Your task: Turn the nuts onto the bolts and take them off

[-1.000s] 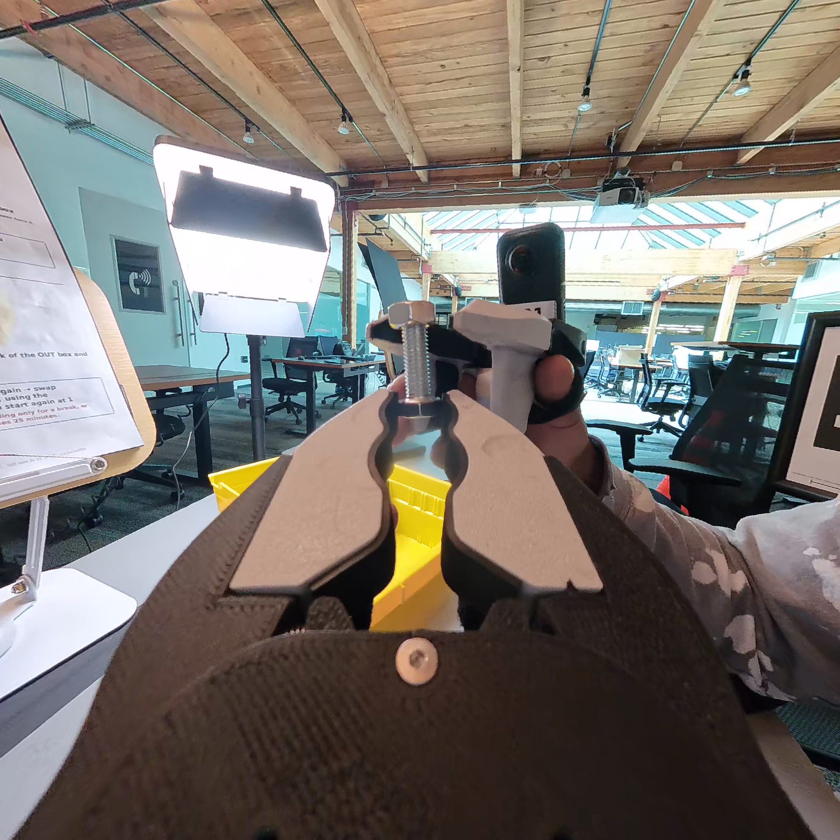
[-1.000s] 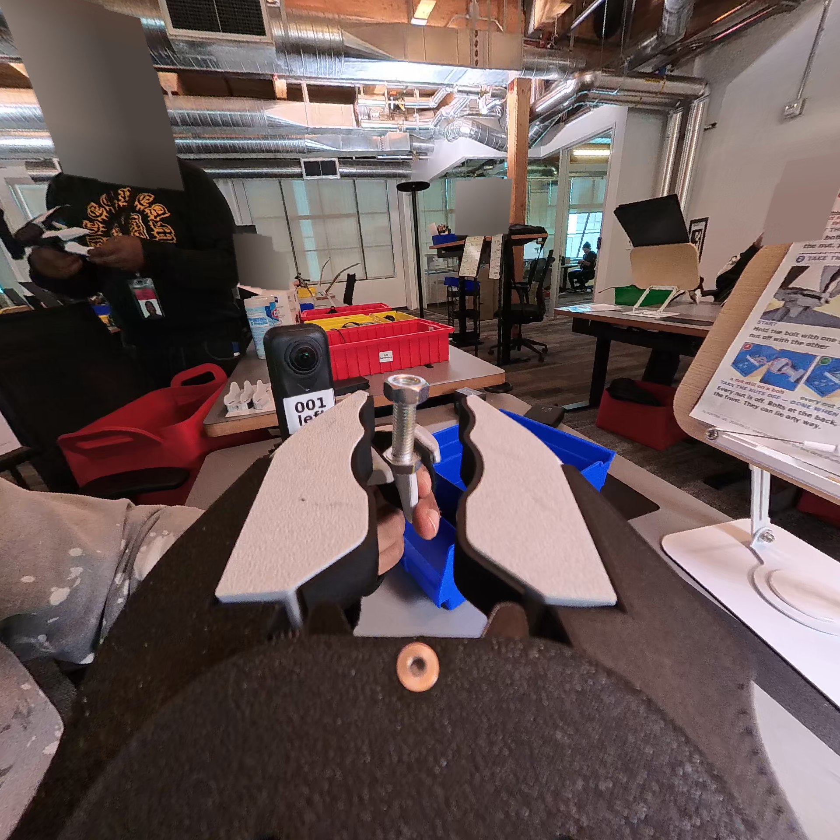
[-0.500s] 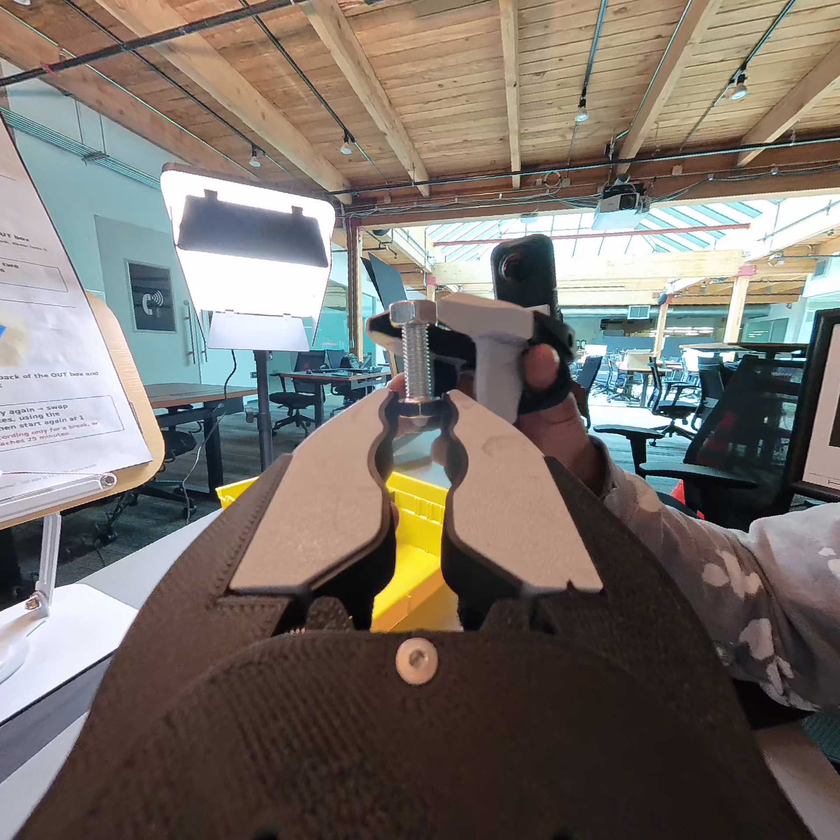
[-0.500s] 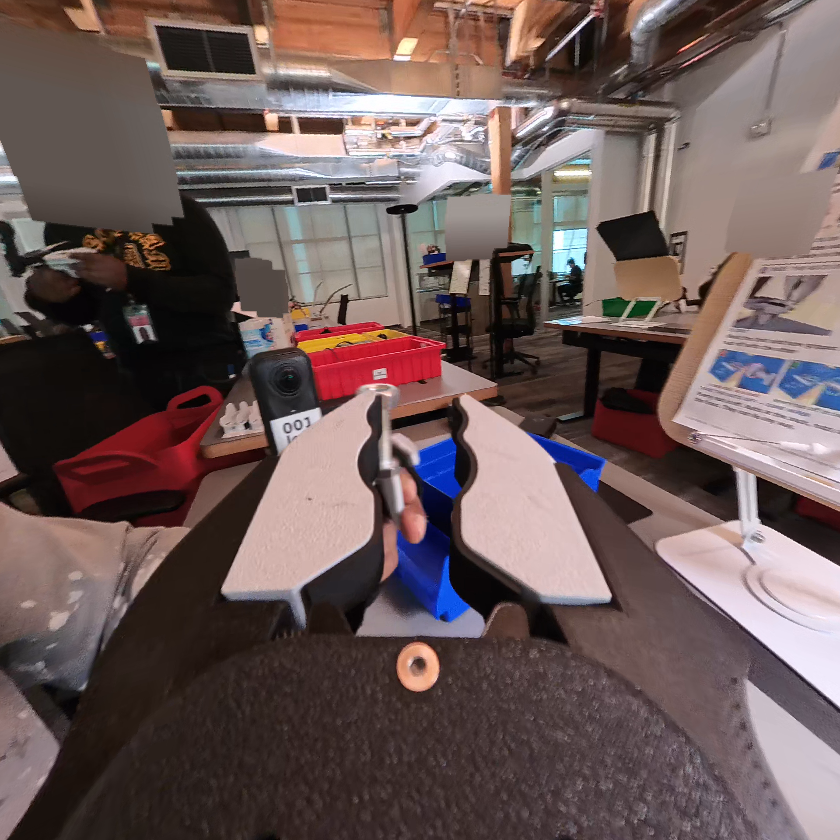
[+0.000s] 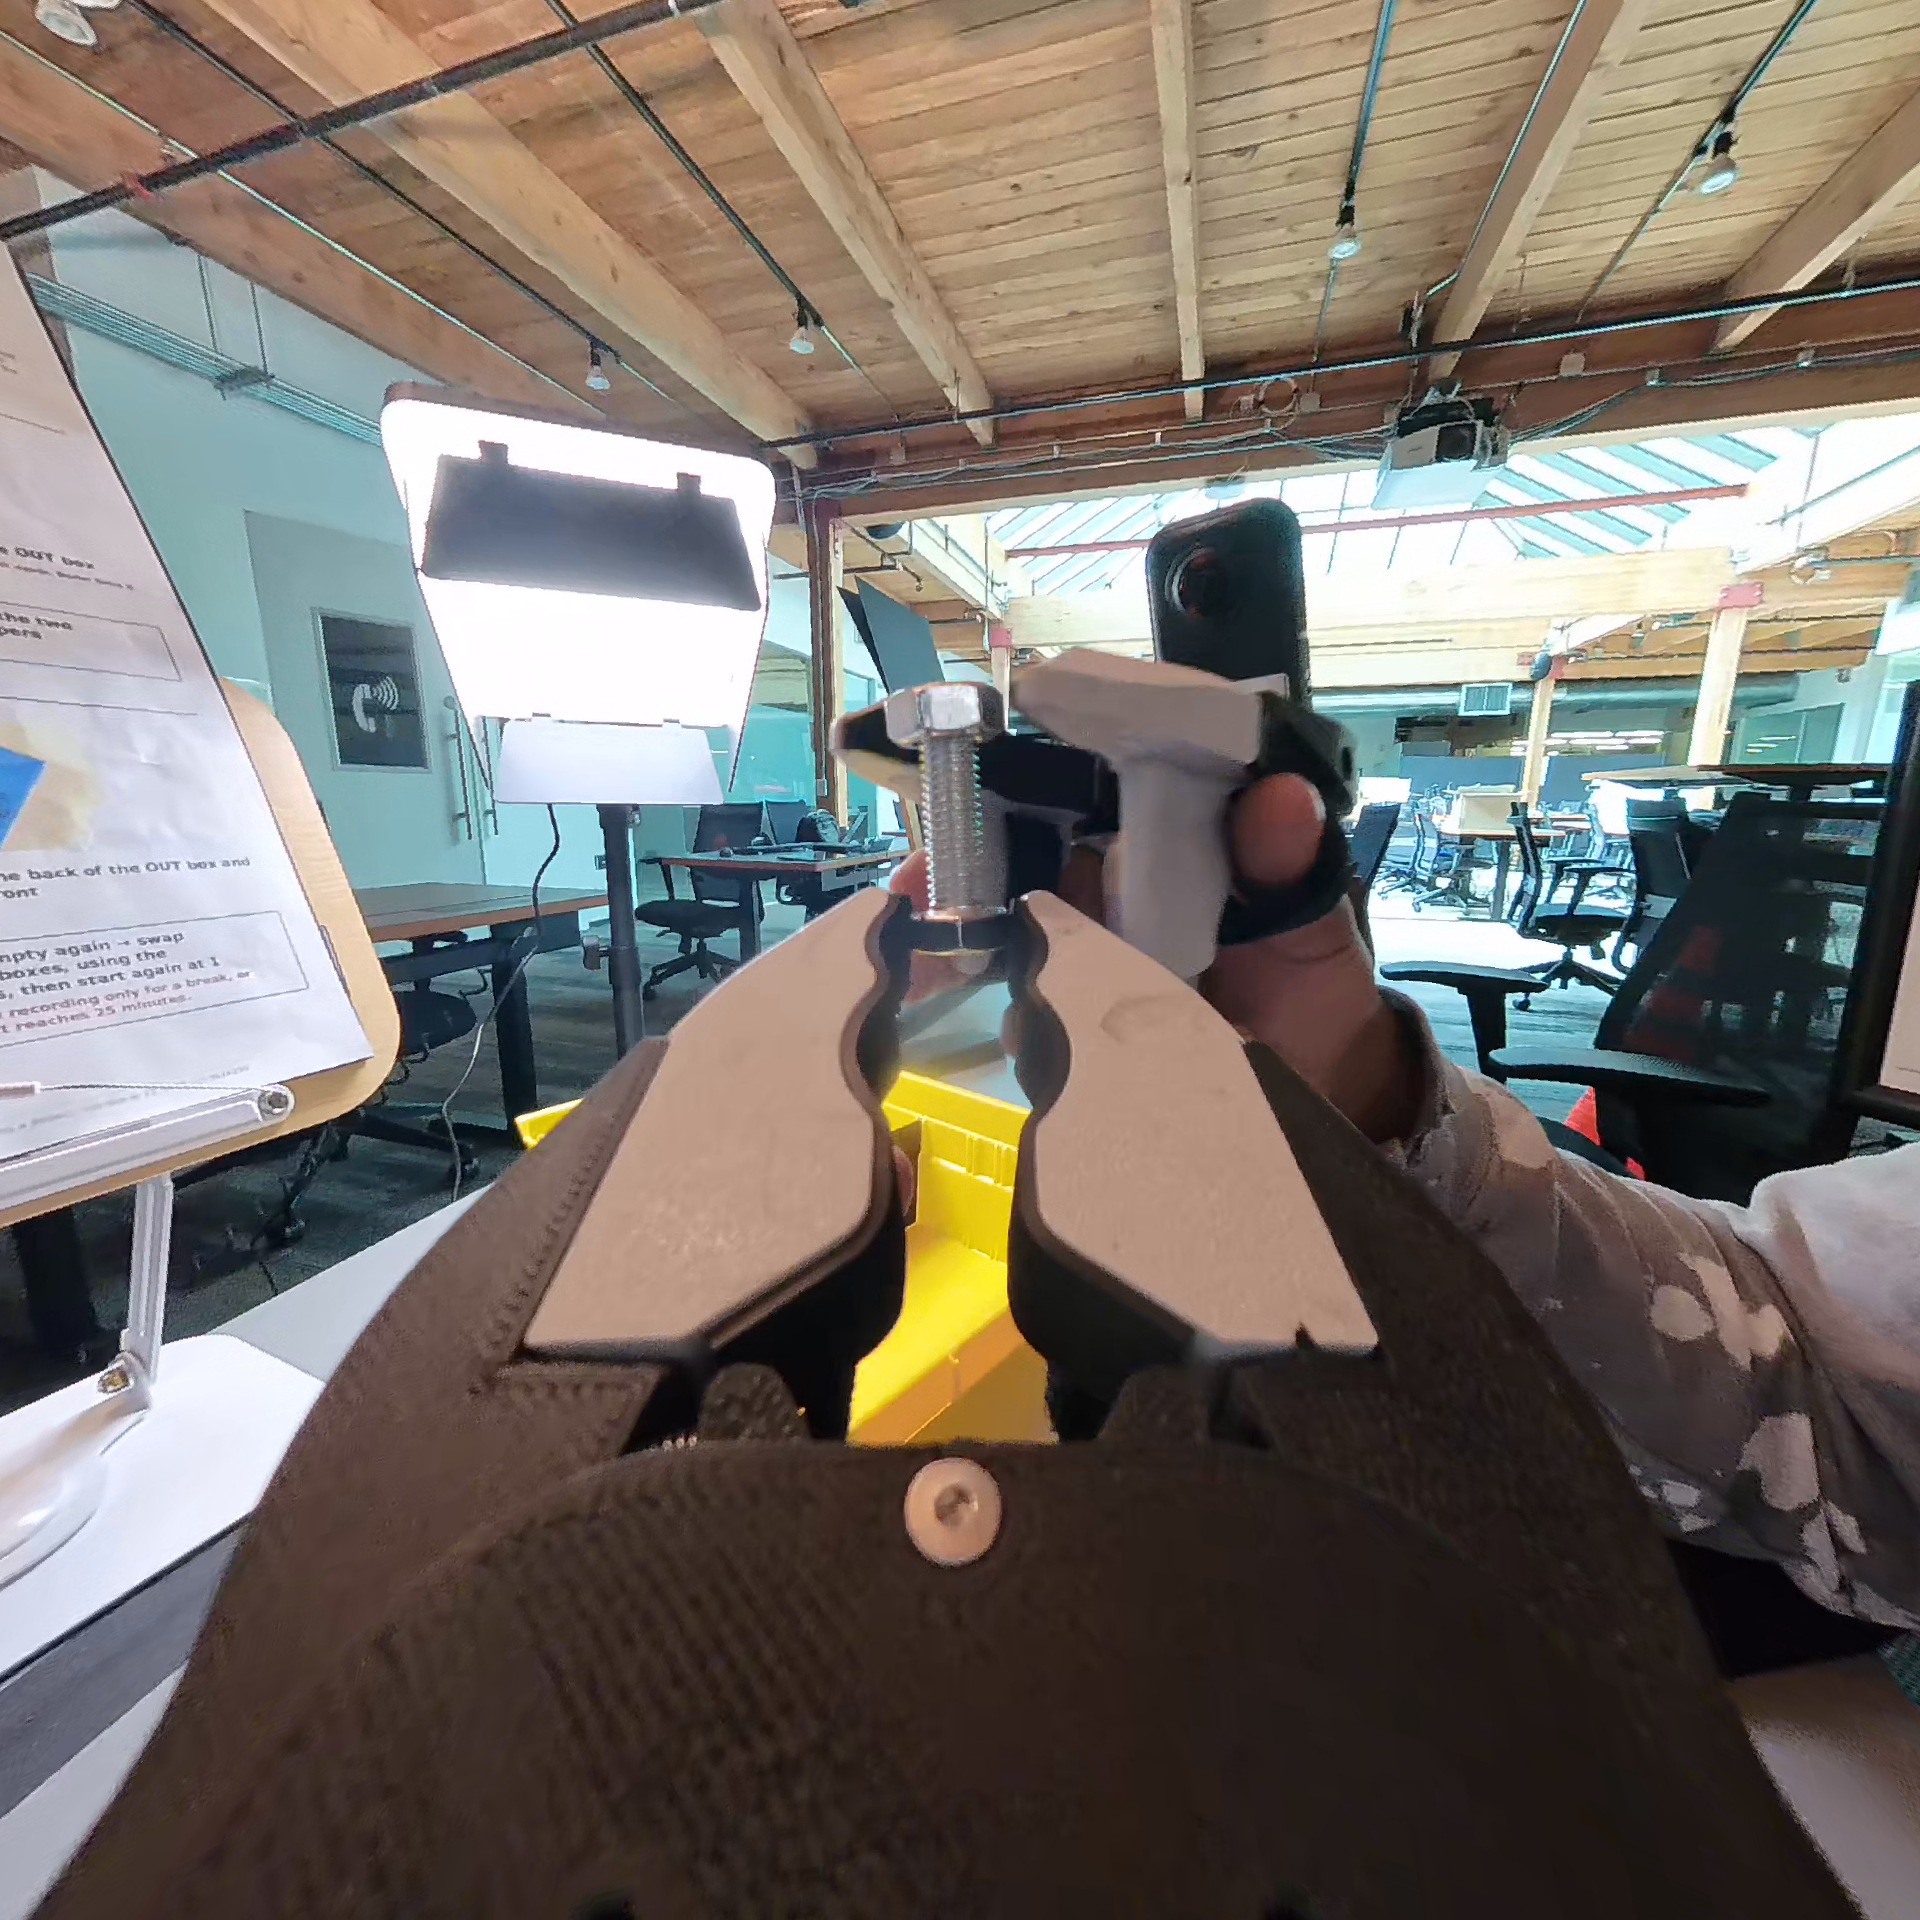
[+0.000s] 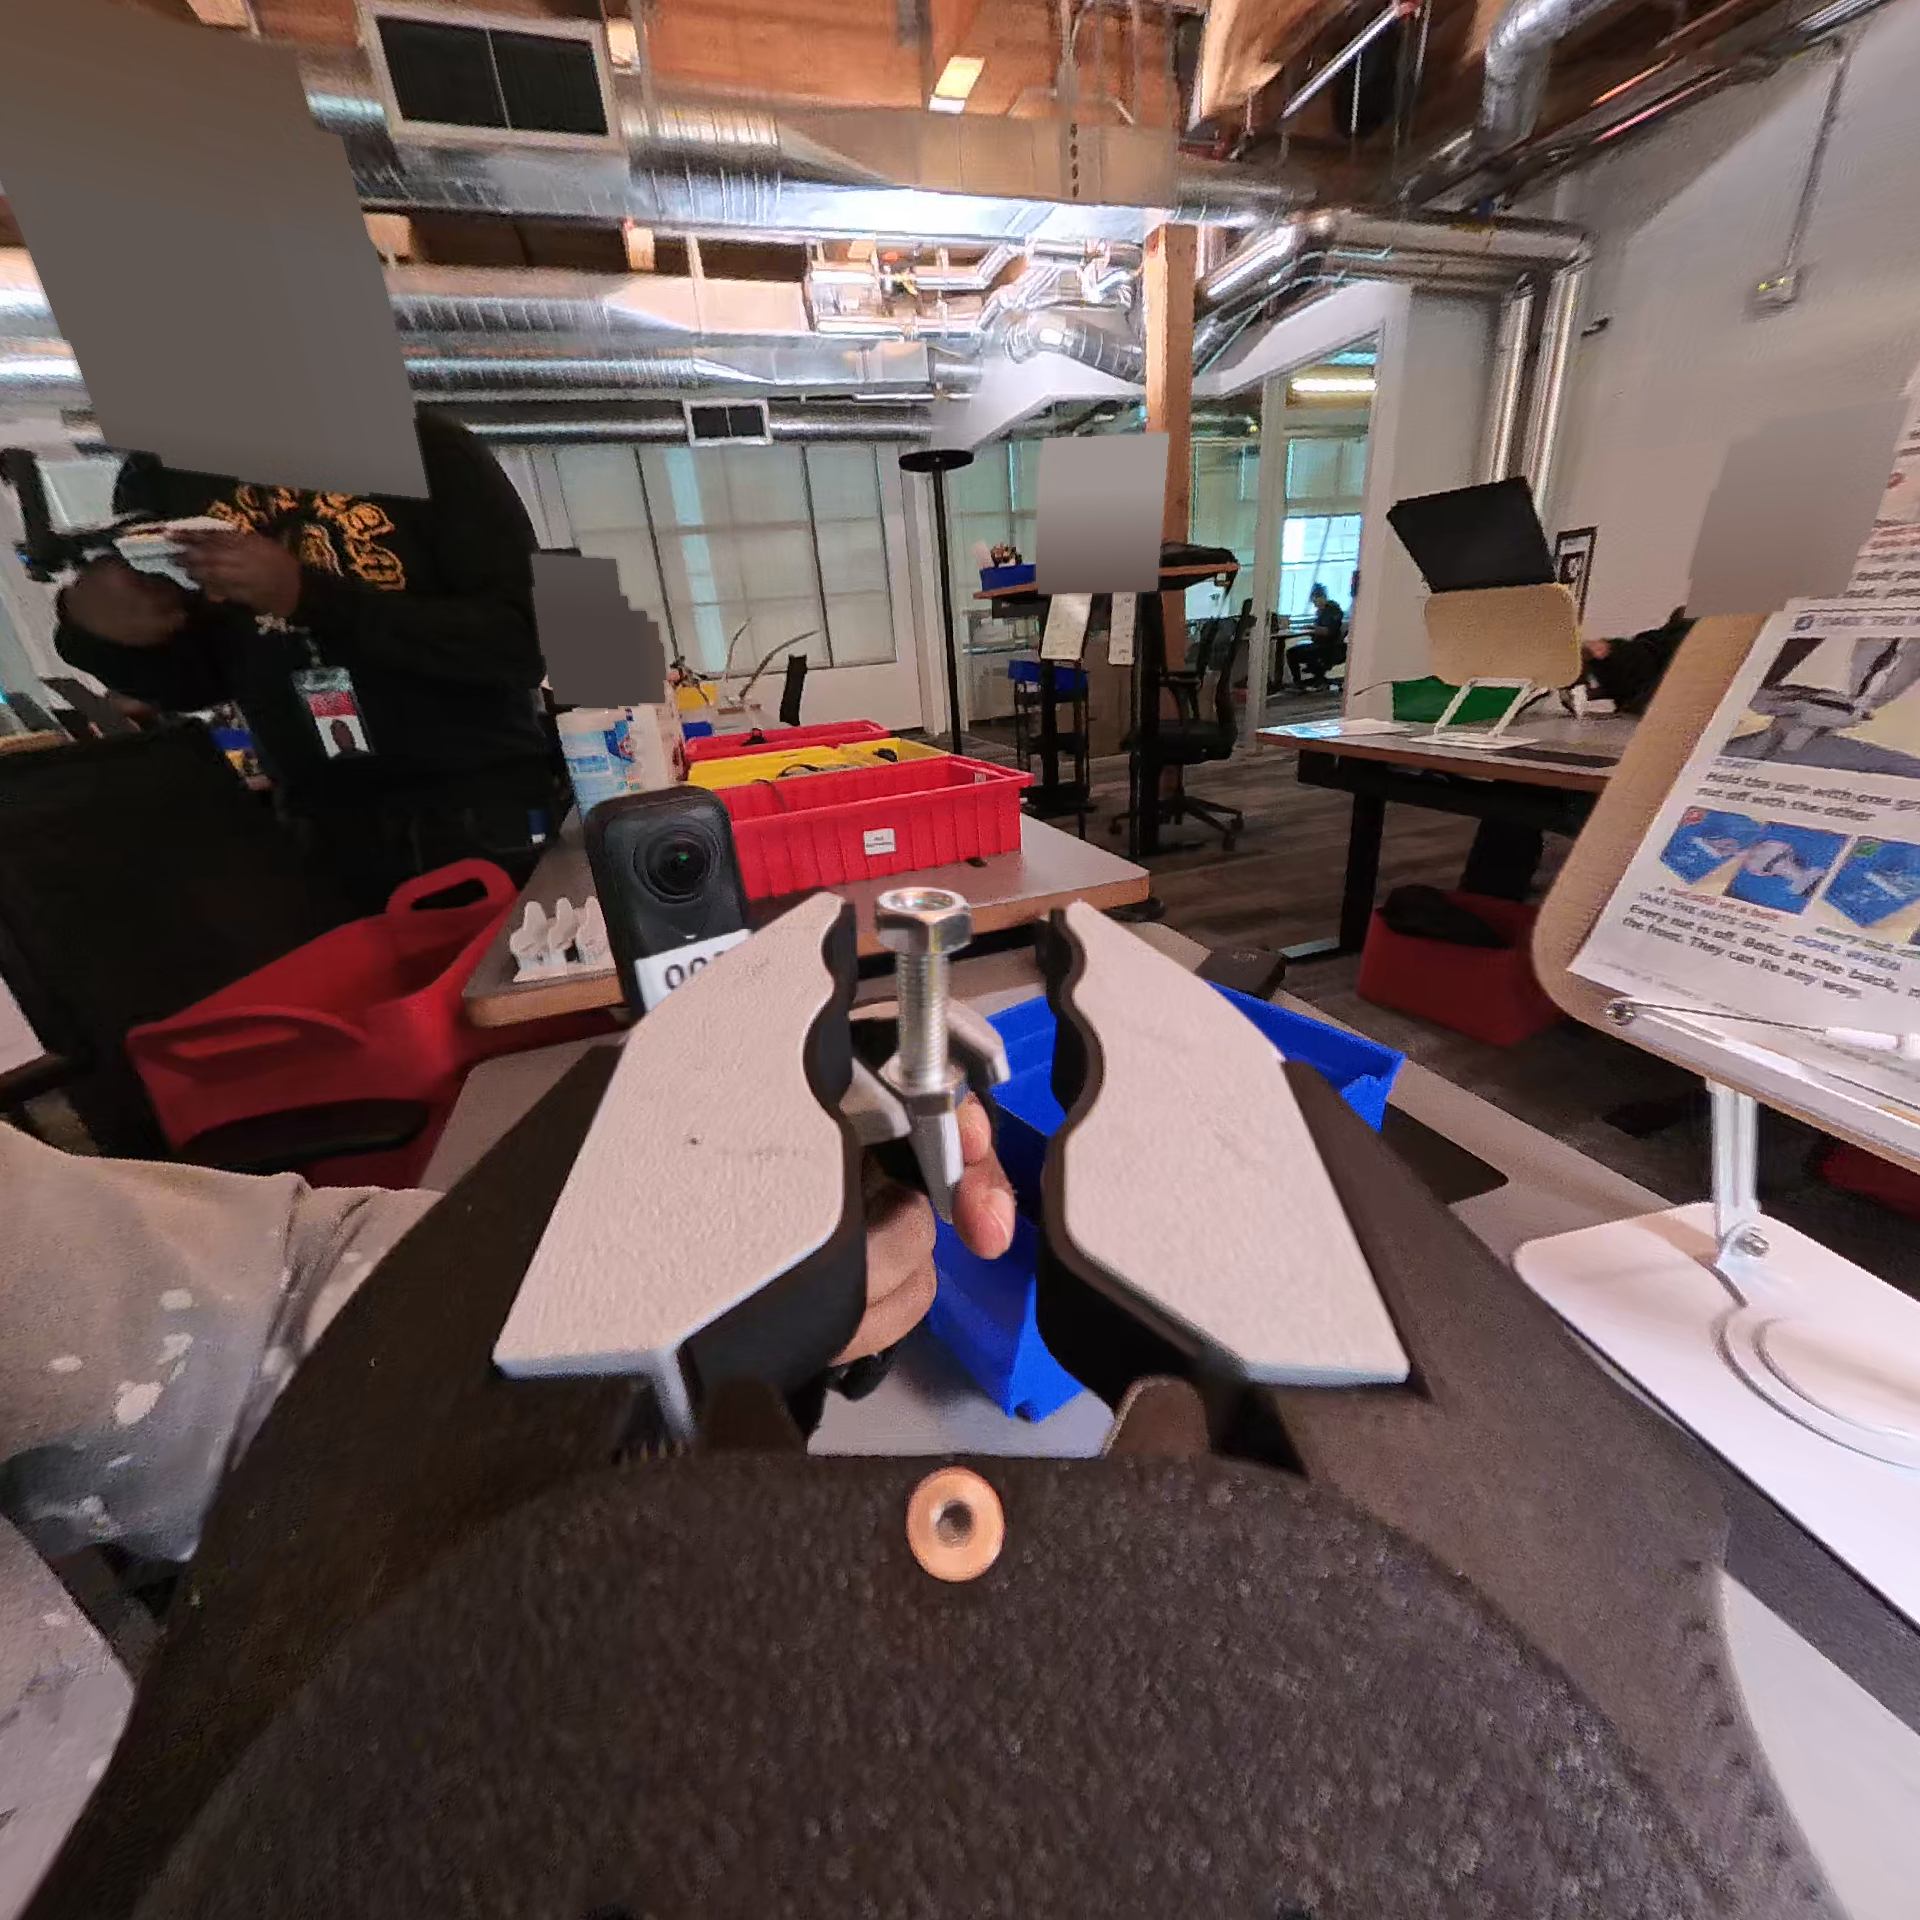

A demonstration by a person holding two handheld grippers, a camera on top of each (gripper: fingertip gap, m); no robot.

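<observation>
Slippage was the risk: the left tool [image 5: 956, 925] pinched only the nut [image 5: 954, 916] low on the upright bolt [image 5: 948, 800], while the right tool [image 6: 948, 925] stood apart around its head, so the bolt could tip or fall into the yellow bin [image 5: 961, 1174].

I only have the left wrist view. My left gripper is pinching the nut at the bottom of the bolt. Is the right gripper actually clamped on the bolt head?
Observer: No. In the right wrist view the right gripper is open, and there is a gap on both sides between its fingers and the head of the bolt.
Operator: What's behind the bolt on that side?
Observer: A blue bin on the table, just beyond the gripper's fingers.
Operator: Is anyone nearby?
Observer: Yes. A person in a dark top stands farther back on the left, near a table with red bins, and is handling something.
</observation>
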